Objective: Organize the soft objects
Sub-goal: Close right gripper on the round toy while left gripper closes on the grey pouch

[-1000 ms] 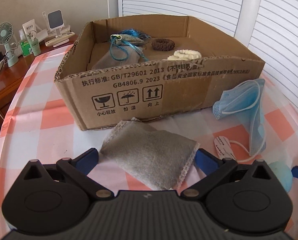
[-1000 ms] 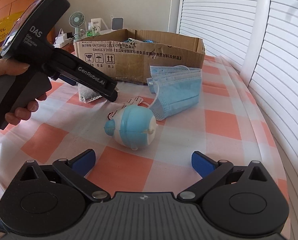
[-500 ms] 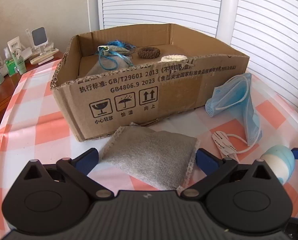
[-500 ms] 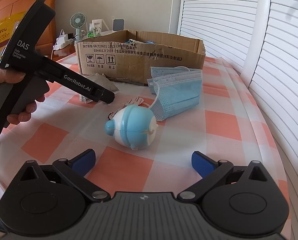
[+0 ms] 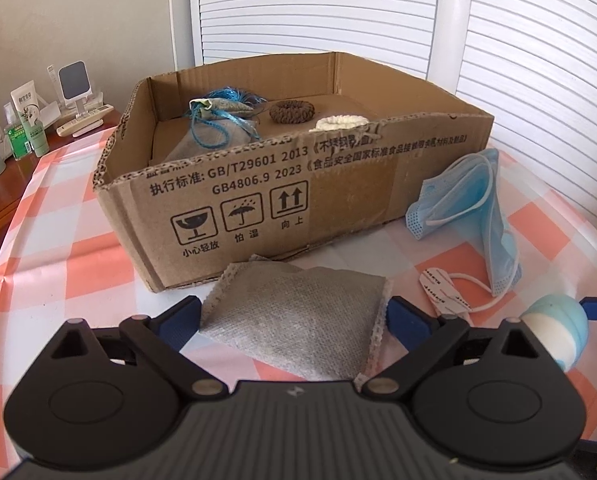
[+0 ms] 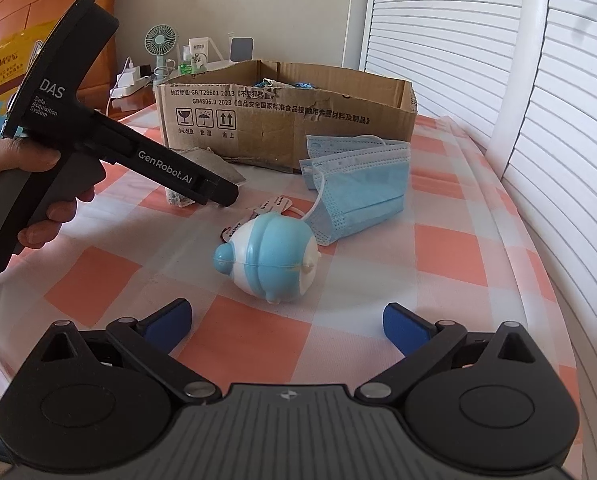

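Observation:
A grey mesh pouch [image 5: 298,332] lies flat on the checked cloth in front of the cardboard box [image 5: 338,184]. My left gripper [image 5: 294,316] straddles the pouch and its jaws are closing, each blue pad beside an edge without pressing on it. In the right wrist view a hand holds that left gripper [image 6: 222,196] tilted down over the pouch [image 6: 222,170]. My right gripper [image 6: 288,318] stands open just short of a blue and white soft toy [image 6: 270,258]. A blue face mask [image 6: 358,180] lies beside the box.
Inside the box are a pouch with blue string [image 5: 222,114], a brown scrunchie [image 5: 292,112] and a white scrunchie [image 5: 340,123]. A side table [image 5: 2,200] with a fan and bottles stands at the left. White shutters [image 5: 538,60] close off the right.
The left gripper has tipped down and settled closer around the grey pouch, and its pads have drawn in slightly. The right gripper and the toy have not moved.

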Available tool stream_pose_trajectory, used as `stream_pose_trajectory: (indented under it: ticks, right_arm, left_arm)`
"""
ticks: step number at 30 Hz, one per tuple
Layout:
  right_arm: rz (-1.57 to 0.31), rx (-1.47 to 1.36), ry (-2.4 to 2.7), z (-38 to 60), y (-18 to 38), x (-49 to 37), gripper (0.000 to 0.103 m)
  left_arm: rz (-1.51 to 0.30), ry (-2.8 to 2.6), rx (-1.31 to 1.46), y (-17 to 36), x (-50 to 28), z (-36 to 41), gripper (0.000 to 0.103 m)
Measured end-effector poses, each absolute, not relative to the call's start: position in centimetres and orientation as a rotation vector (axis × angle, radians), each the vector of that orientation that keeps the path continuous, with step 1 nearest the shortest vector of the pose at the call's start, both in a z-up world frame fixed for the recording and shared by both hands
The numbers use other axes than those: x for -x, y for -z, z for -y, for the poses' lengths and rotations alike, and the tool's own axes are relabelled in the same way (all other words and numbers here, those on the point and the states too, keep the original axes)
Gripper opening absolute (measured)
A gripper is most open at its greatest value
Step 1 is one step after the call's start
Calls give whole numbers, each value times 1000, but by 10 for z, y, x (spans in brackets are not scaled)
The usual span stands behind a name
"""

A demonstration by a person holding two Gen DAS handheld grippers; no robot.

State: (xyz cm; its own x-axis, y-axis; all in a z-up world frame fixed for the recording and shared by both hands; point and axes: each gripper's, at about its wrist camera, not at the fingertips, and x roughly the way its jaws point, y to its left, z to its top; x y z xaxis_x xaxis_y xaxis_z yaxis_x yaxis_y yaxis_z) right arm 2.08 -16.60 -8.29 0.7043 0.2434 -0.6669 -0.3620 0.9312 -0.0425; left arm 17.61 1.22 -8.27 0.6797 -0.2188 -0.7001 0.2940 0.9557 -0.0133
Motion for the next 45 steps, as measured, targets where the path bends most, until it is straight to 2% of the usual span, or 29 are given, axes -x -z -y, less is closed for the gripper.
stream_pose_trajectory:
  ticks: [5, 10, 12, 14, 16, 20, 22, 33, 37, 38, 40, 42, 45]
  right_arm:
    - [-690, 204, -366, 156, 79, -25, 98]
    - [-686, 201, -374, 148, 76, -35, 84]
    - [-690, 202, -372, 146, 76, -38, 72]
    - [-690, 201, -364, 146, 75, -38, 64]
    - [-691, 193, -362, 148, 73, -37, 63]
    - [-686, 183, -355, 151, 70, -37, 62]
    - [-679, 183, -355, 152, 68, -35, 62]
    - [-647, 185, -363, 157, 55, -26, 62]
    - [-640, 196, -362, 156, 51, -23, 62]
    - [-640, 195, -362, 156, 51, -23, 62]
    - [-642, 194, -365, 156, 51, -22, 62]
    - [-644, 194, -367, 156, 51, -21, 62]
    - [-645, 195, -368, 155, 51, -21, 62]
  left_arm:
    - [-775, 291, -102, 83, -177, -13, 98]
    - [-772, 295, -104, 84, -178, -12, 98]
    - [-774, 297, -105, 83, -178, -12, 97]
    - [-775, 299, -106, 82, -178, -12, 93]
    - [-770, 315, -113, 81, -176, -12, 85]
    - [-756, 344, -152, 77, -171, -9, 78]
    - [-756, 354, -152, 75, -170, -9, 70]
    - [-759, 366, -190, 61, -164, -12, 55]
    - [-760, 371, -196, 59, -158, -14, 57]
    - [-756, 371, -201, 60, -158, -15, 60]
    - [-749, 355, -209, 61, -157, -16, 81]
    - [-737, 334, -208, 64, -158, -19, 87]
    - [-754, 329, -193, 69, -163, -23, 87]
